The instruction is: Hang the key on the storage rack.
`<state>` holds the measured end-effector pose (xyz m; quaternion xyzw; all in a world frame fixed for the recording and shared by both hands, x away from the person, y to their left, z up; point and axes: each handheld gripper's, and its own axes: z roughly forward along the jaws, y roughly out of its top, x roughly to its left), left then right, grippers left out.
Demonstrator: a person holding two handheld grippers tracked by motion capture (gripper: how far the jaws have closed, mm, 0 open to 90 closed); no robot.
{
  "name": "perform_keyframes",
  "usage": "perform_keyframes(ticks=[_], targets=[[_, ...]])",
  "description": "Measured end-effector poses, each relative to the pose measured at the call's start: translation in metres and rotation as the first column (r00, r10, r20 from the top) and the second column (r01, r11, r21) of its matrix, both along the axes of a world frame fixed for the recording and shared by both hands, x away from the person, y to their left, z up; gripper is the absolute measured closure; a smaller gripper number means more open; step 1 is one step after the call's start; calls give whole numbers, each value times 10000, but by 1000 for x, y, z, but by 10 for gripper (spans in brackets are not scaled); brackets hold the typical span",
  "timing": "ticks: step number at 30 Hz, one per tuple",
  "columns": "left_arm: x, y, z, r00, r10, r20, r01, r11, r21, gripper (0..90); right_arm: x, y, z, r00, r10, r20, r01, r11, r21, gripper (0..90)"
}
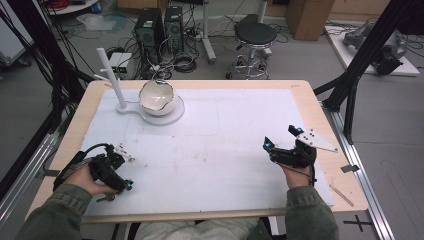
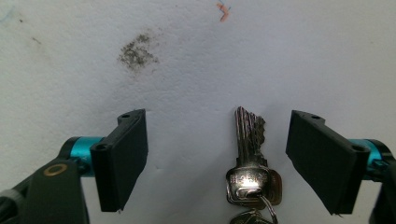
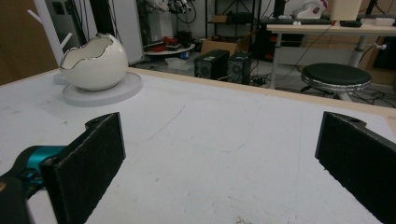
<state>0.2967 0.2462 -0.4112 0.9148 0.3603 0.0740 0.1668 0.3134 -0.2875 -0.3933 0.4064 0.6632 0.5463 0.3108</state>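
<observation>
Surface: white mat [image 1: 215,145] covering a wooden table [image 1: 345,175], stained in places.
Left gripper [image 2: 217,158]: jaws wide apart, pointed down at the mat, gripping nothing.
Keys [image 2: 250,154]: one bunch lying flat between those jaws, touching neither.
Right gripper [image 3: 224,163]: jaws wide apart, empty.
Bowl [image 1: 158,96]: one egg-shaped white bowl on a round stand, far side.
</observation>
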Motion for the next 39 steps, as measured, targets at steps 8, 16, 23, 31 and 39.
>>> perform_keyframes(ticks=[8,16,23,31,39], targets=[[-4,3,-7,9999,-101,46,101,9999,-41,366,0,0,-1,9999,48,-126,-48,10000,26,4],[-9,0,-5,9979,-573,-293,554,9965,-626,802,1,2,-2,9998,75,-205,-78,9999,-136,4],[-5,5,-5,9983,-510,-269,482,9943,-952,829,0,2,-2,9999,61,-141,-64,9998,-211,4],[-8,13,5,9987,-383,346,425,9902,-1328,829,0,2,-2,9999,51,-139,-55,9997,-242,4],[-9,24,21,9947,86,1022,79,9871,-1597,829,0,3,-2,9998,73,-172,-77,9996,-260,4]])
